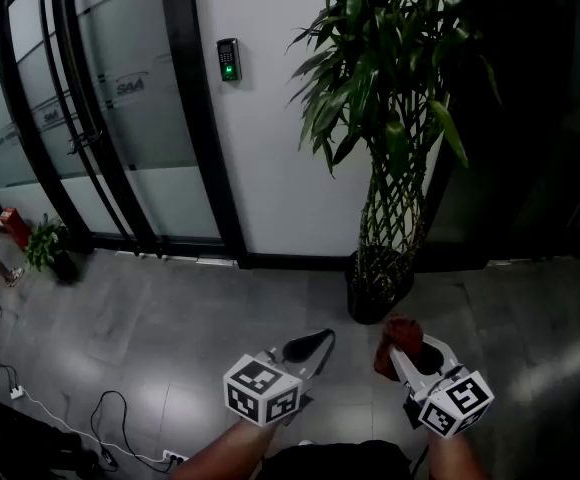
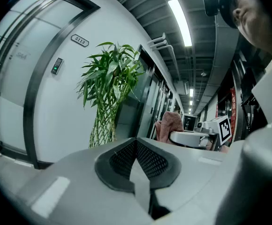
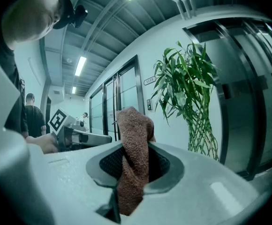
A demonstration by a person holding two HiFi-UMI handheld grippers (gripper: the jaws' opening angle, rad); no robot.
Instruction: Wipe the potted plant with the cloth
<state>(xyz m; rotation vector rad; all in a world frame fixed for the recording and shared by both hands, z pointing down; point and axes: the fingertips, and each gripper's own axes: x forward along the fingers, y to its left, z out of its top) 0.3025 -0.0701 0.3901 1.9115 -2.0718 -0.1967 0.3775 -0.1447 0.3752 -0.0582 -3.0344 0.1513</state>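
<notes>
Nearest you, your left gripper [image 2: 137, 158] has its jaws pressed together with nothing between them. Your right gripper [image 3: 133, 168] is pinching the reddish-brown cloth [image 3: 134, 137], which stands up in a loose fold above the jaws and hangs in a narrow strip below them. Both grippers are held roughly level over the grey floor [image 1: 170, 313], side by side and near each other.

Ahead of the right gripper stands the dark pot [image 1: 375, 290]. The braided stalks [image 1: 390, 208] rise out of it against the white wall [image 1: 270, 158] to a spread of long green leaves [image 1: 380, 78]. The plant is clear of both grippers, so I judge that no wiping has begun.

From here, watch these things:
- The cloth looks bunched rather than spread. Dragged along a leaf, it could snag and pull out of the pinch.
- The leaves are thin and hang free. A firm push without support could fold or tear one.
- The plant is tall over a small pot. A sideways shove high up could rock or tip it.
- Your left gripper cannot steady a stalk or a leaf while its jaws are together.
- A white cable [image 1: 120, 408] lies on the floor well to your left. Stepping that way could catch it.
</notes>
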